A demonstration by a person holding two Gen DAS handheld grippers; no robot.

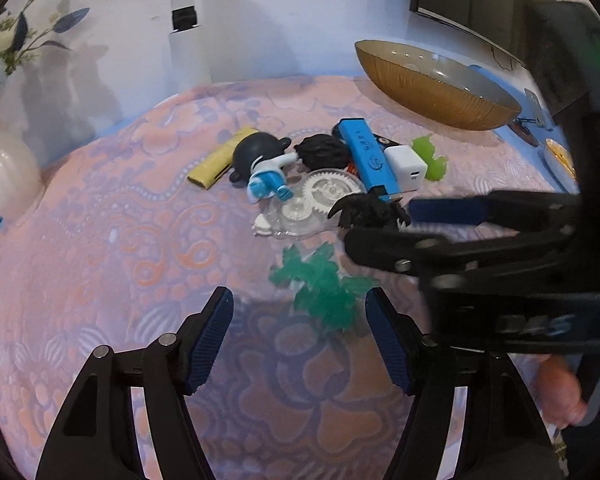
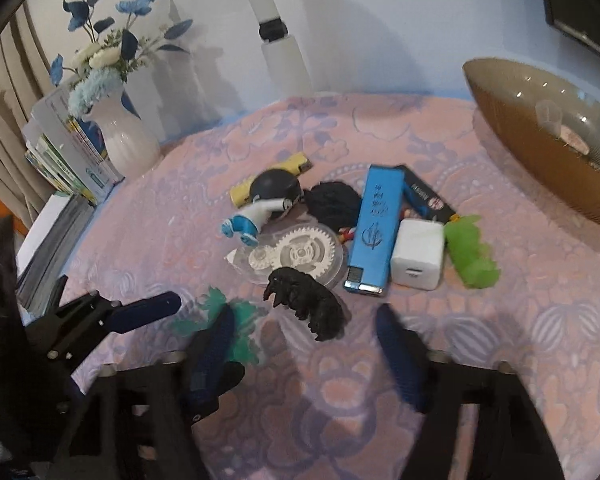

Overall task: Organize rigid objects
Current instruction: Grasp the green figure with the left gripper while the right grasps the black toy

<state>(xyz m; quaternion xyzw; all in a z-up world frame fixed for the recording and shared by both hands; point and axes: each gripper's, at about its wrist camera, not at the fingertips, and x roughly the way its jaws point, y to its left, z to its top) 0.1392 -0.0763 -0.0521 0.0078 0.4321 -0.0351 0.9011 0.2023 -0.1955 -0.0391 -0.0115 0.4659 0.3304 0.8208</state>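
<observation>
A pile of small rigid objects lies on the pink patterned cloth: a yellow bar, a dark round figure with blue feet, a clear gear toy, a blue box, a white charger, a light green figure, a black dinosaur and a teal figure. My left gripper is open, its jaws on either side of the teal figure. My right gripper is open, just before the black dinosaur, and shows in the left wrist view.
A large brown bowl stands at the back right. A white vase with blue flowers and a stack of booklets stand at the back left. A wall runs behind the table.
</observation>
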